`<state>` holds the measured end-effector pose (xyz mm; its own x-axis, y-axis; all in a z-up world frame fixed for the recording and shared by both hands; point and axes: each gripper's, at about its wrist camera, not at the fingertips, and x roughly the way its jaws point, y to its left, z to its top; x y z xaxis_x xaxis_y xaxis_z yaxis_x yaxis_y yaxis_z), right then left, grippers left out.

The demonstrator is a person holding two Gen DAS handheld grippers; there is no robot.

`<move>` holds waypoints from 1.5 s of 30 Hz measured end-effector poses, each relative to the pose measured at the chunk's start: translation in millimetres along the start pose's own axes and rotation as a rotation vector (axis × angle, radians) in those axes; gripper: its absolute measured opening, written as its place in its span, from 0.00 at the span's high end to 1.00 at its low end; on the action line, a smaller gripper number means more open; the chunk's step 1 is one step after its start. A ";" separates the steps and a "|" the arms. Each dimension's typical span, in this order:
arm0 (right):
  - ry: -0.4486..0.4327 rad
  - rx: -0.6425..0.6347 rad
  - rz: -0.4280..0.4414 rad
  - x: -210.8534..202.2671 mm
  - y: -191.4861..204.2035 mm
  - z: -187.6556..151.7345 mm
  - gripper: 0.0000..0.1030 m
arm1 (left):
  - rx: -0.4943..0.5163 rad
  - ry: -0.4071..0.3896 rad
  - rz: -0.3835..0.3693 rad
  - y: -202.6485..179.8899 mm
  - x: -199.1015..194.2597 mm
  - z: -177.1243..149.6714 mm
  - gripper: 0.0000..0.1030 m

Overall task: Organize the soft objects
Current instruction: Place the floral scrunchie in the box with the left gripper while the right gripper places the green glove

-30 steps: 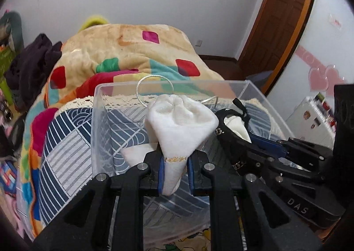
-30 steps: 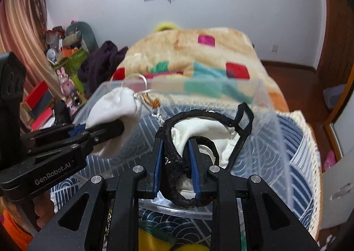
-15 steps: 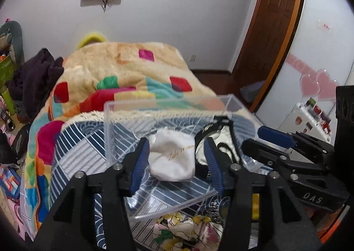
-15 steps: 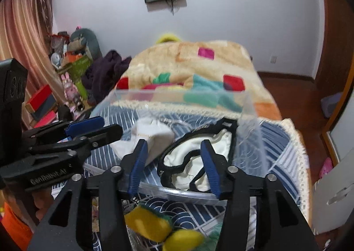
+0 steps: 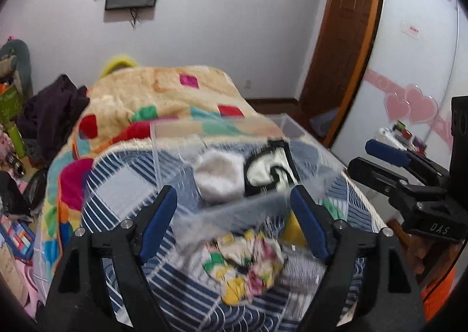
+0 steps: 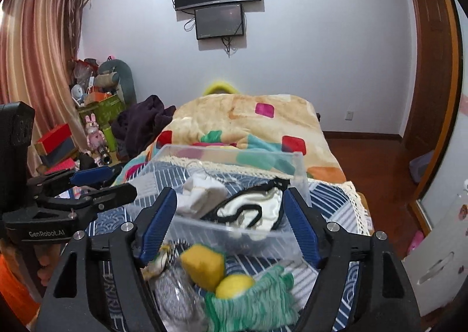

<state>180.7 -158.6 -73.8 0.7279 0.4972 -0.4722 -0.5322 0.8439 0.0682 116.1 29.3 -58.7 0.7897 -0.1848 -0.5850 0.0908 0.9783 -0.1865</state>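
Observation:
A clear plastic bin (image 5: 234, 209) (image 6: 234, 234) sits on the blue-striped cloth on the bed. Inside lie a white sock (image 5: 219, 175) (image 6: 201, 193) and a white garment with black trim (image 5: 269, 169) (image 6: 251, 206). My left gripper (image 5: 234, 222) is open and empty, held back from the bin's near wall. My right gripper (image 6: 229, 222) is open and empty too, above loose items in front of the bin: a floral cloth (image 5: 248, 262), a yellow sponge (image 6: 203, 266), a yellow ball (image 6: 234, 286) and a green knit piece (image 6: 254, 305).
A colourful patchwork blanket (image 6: 248, 118) covers the bed behind the bin. Dark clothes (image 6: 140, 124) and toys are piled at the left. A wooden door (image 6: 427, 69) and white wardrobe (image 5: 409, 69) stand at the right.
Both grippers opened and let go of the white sock and the black-trimmed garment into the bin, then drew back and up. The loose items in front of the bin came into view.

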 end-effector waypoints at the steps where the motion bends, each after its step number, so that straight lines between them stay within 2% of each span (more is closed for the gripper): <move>1: 0.007 -0.001 0.001 0.3 0.3 -4.1 0.27 | -0.011 0.014 -0.001 1.7 2.1 -5.6 0.22; 5: 0.034 0.018 -0.002 1.4 -2.5 -24.6 0.22 | -0.052 0.064 -0.017 4.7 10.5 -26.6 0.22; 14: 0.161 0.081 -0.023 12.5 -13.4 -70.4 0.21 | -0.044 0.100 -0.026 -9.3 22.0 -58.0 0.22; 18: 0.201 0.107 -0.038 17.0 -21.5 -82.5 0.21 | -0.022 0.105 0.014 -13.2 25.4 -63.4 0.22; 27: 0.182 0.148 -0.051 -0.4 -36.7 -87.8 0.21 | -0.091 0.111 0.063 12.7 24.0 -71.5 0.23; 34: 0.214 0.216 -0.014 2.4 -52.4 -100.6 0.22 | -0.112 0.150 0.064 20.0 33.6 -84.1 0.42; 36: 0.218 0.231 0.005 1.4 -55.1 -103.3 0.30 | -0.094 0.143 0.070 17.0 32.6 -85.7 0.46; 39: 0.223 0.236 0.042 -0.4 -54.1 -105.5 0.46 | -0.081 0.145 0.064 13.6 34.6 -86.4 0.58; 41: 0.221 0.224 0.045 -1.4 -50.8 -105.7 0.54 | -0.073 0.148 0.062 11.4 34.1 -86.8 0.72; 43: 0.212 0.198 0.037 -5.0 -45.6 -105.1 0.63 | -0.069 0.147 0.045 8.7 31.2 -87.0 0.77; 44: 0.211 0.196 0.040 -5.2 -44.4 -103.1 0.71 | -0.067 0.144 0.047 7.8 29.5 -87.0 0.79; 45: 0.205 0.191 0.050 -6.7 -43.0 -101.8 0.73 | -0.063 0.140 0.052 6.1 27.5 -87.0 0.79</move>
<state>154.7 -218.8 -163.1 0.5901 0.5042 -0.6305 -0.4595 0.8519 0.2512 85.6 22.0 -144.6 0.6998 -0.1501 -0.6984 0.0105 0.9797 -0.2000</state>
